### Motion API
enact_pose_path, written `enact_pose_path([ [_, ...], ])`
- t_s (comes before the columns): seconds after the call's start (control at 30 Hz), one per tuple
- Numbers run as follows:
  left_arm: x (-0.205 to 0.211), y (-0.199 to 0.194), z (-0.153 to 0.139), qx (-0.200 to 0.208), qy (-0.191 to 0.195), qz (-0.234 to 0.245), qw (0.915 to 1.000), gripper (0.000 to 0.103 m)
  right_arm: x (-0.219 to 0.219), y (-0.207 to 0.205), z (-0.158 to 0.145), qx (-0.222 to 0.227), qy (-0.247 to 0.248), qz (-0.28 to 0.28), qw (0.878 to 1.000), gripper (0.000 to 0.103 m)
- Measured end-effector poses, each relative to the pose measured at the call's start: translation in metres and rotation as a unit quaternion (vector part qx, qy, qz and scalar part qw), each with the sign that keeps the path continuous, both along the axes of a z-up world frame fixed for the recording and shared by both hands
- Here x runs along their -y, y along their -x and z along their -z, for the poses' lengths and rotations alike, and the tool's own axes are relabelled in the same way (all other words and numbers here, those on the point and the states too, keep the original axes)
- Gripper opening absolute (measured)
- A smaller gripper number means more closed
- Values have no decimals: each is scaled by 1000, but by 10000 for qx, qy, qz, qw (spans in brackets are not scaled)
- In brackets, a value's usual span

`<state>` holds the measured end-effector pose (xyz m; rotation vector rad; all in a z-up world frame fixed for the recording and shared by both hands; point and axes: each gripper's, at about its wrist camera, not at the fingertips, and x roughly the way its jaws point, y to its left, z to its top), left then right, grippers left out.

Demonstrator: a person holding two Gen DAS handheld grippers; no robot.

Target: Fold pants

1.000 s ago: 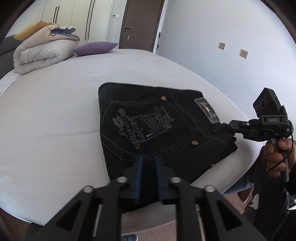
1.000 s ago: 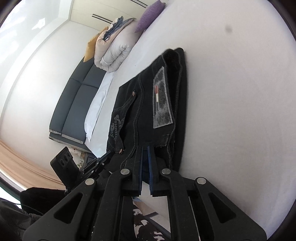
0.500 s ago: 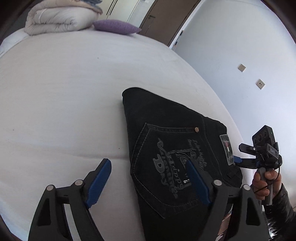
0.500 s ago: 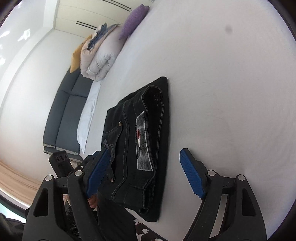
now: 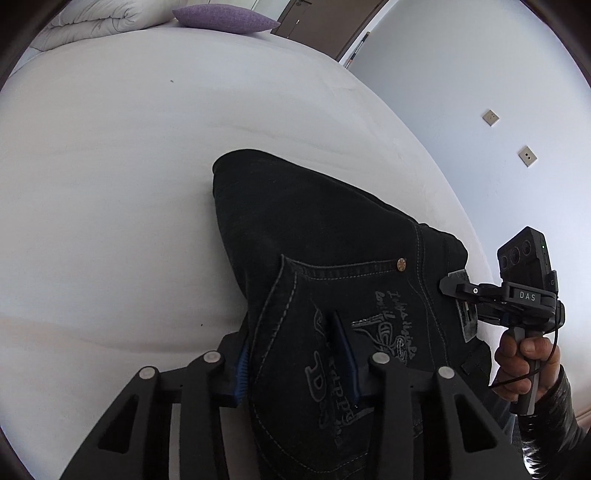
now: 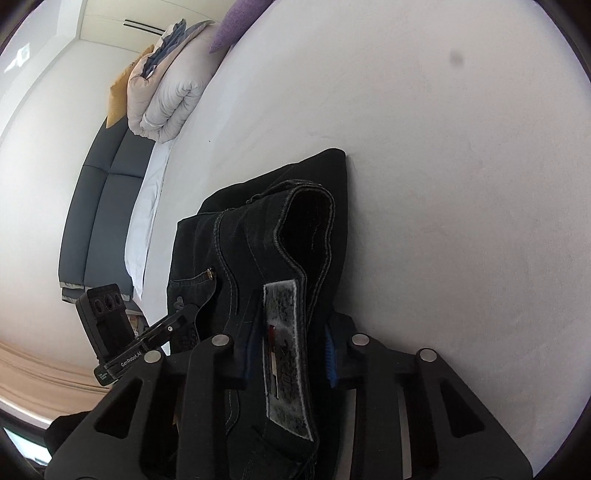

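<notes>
The folded black jeans (image 5: 332, 236) lie on the white bed, back pocket with grey print up. My left gripper (image 5: 295, 358) is shut on the near edge of the jeans, the stack bulging between its blue pads. My right gripper (image 6: 291, 354) is shut on the waistband end with the grey label patch (image 6: 284, 332). In the left wrist view the right gripper (image 5: 458, 291) sits at the jeans' right edge; in the right wrist view the left gripper (image 6: 173, 325) sits at their left edge. The far part of the jeans (image 6: 314, 206) rests on the bed.
White bed surface (image 5: 129, 166) spreads around the jeans. A folded duvet (image 6: 166, 96) and purple pillow (image 5: 221, 16) lie at the far end. A dark sofa (image 6: 99, 206) stands beside the bed. The bed edge runs close behind both grippers.
Both grippers were shut on the jeans' edge, opened wide half a second ago, and have now closed on the thick folded stack, pushed further onto it.
</notes>
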<state>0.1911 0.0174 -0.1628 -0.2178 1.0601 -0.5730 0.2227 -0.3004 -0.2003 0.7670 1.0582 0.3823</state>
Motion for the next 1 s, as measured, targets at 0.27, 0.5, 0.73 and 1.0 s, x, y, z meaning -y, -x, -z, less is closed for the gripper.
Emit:
enact_pose_path([
  [0.27,21,-10,-63,710,58,112,9974,26,-1,-11,-58,604,235,-125,9978,17],
  [0.5,57,-77,-84,1046,-178,281,9940,26,42,-72,-95,879,441,41,9951,17],
  [0.73,86,-142,-43,670,-253,85,9974,25,96,-145,-60,421,526,207,9975,18],
  [1.0,80,-132,-28,781,-285,-49,9965,29,128,-137,-19,458,219,426,9978,29],
])
